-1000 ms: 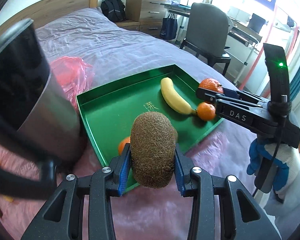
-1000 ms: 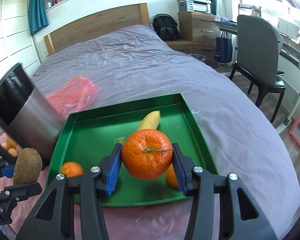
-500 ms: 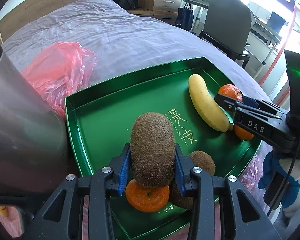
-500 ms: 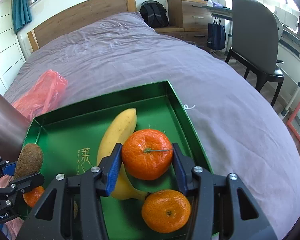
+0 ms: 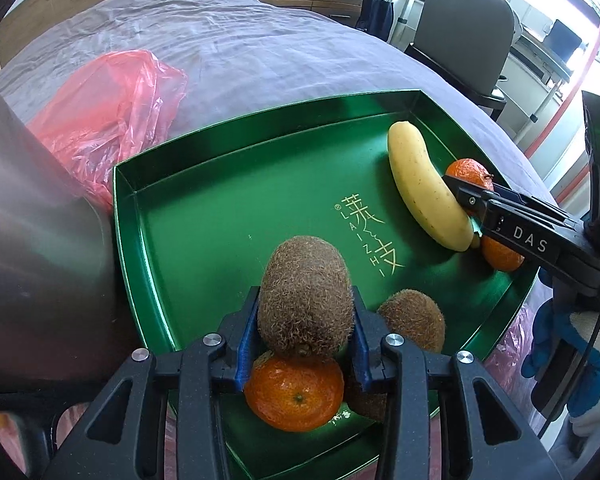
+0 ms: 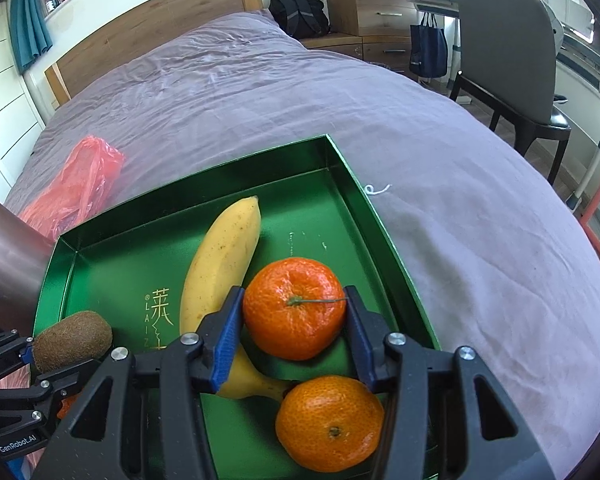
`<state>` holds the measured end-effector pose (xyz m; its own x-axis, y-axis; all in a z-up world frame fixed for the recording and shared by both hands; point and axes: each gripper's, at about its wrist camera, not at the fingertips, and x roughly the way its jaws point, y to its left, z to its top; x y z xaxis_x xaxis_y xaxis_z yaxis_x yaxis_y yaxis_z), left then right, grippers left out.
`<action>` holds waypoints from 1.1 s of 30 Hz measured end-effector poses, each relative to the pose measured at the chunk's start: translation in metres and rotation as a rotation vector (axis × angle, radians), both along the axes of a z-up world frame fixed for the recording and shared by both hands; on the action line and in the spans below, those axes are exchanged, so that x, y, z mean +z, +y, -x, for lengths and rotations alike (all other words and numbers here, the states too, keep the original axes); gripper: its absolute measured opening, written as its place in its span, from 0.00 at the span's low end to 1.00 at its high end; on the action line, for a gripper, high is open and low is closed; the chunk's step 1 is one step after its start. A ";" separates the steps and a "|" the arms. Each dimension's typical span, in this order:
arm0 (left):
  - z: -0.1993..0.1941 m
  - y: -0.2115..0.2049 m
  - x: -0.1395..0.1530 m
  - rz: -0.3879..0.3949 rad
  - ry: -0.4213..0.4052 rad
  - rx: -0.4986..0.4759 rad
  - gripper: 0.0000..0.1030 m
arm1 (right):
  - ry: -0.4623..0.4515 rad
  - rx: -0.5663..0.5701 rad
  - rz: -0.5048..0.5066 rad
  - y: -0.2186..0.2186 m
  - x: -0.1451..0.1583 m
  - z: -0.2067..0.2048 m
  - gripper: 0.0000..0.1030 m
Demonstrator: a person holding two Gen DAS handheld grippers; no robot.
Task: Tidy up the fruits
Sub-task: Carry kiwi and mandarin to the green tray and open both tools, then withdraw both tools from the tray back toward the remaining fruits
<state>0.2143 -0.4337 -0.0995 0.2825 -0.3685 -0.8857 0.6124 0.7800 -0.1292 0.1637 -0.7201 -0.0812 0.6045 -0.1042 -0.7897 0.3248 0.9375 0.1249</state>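
Kiwi, brown and fuzzy, is pinched upright between the blue pads of the left gripper, whose jaws stand pressed tight on its sides. It hangs over the near part of the green tray, right above the front mandarin, which lies on the tray floor. Whether the two fruits touch cannot be told. Loose kiwi lies just beside them in the tray.

Right gripper has the stemmed mandarin between its pads. Its jaws have just been opening, yet both pads sit against the peel. This fruit is low over the tray's right side, just beside the banana. Whether it rests on the floor is unclear. Lower mandarin lies nearer the camera, at the banana's stem end.

Tray sits on the bed, on its purple sheet. Red plastic bag lies crumpled beyond the tray's far left corner. Metal cylinder stands against the tray's left edge.
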 end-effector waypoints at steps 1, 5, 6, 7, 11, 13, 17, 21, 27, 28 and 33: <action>0.000 0.000 0.000 -0.002 0.000 0.001 0.34 | 0.002 -0.001 -0.002 0.000 0.000 0.000 0.73; 0.002 -0.002 0.009 -0.021 -0.035 0.002 0.43 | 0.012 -0.010 -0.013 -0.001 0.001 0.001 0.82; 0.003 -0.003 0.011 -0.024 -0.047 -0.001 0.44 | 0.015 -0.014 -0.016 -0.001 0.001 0.002 0.86; 0.007 -0.004 0.016 -0.037 -0.074 -0.008 0.46 | 0.016 -0.018 -0.016 -0.002 0.002 0.003 0.90; 0.018 0.000 0.033 -0.054 -0.123 -0.014 0.48 | 0.005 -0.034 -0.019 0.001 0.014 0.013 0.94; 0.026 0.003 0.042 -0.054 -0.145 -0.013 0.50 | -0.003 -0.036 -0.003 0.007 0.025 0.022 0.97; 0.044 0.016 0.067 -0.024 -0.164 -0.011 0.51 | -0.031 -0.036 0.025 0.025 0.052 0.049 1.00; 0.070 0.040 0.093 0.007 -0.185 0.002 0.54 | -0.055 -0.044 0.036 0.051 0.074 0.085 1.00; 0.114 0.089 0.117 0.027 -0.214 0.028 0.56 | -0.065 -0.031 0.044 0.100 0.093 0.135 1.00; 0.120 0.096 0.119 0.026 -0.223 0.031 0.56 | -0.069 -0.024 0.044 0.108 0.096 0.141 1.00; 0.152 0.138 0.130 0.024 -0.256 0.066 0.56 | -0.094 0.016 0.043 0.159 0.116 0.167 1.00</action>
<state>0.0620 -0.2959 0.0301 0.5206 -0.3616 -0.7735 0.5752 0.8180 0.0047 -0.0031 -0.5608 0.0347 0.6775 -0.1264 -0.7246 0.2985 0.9476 0.1137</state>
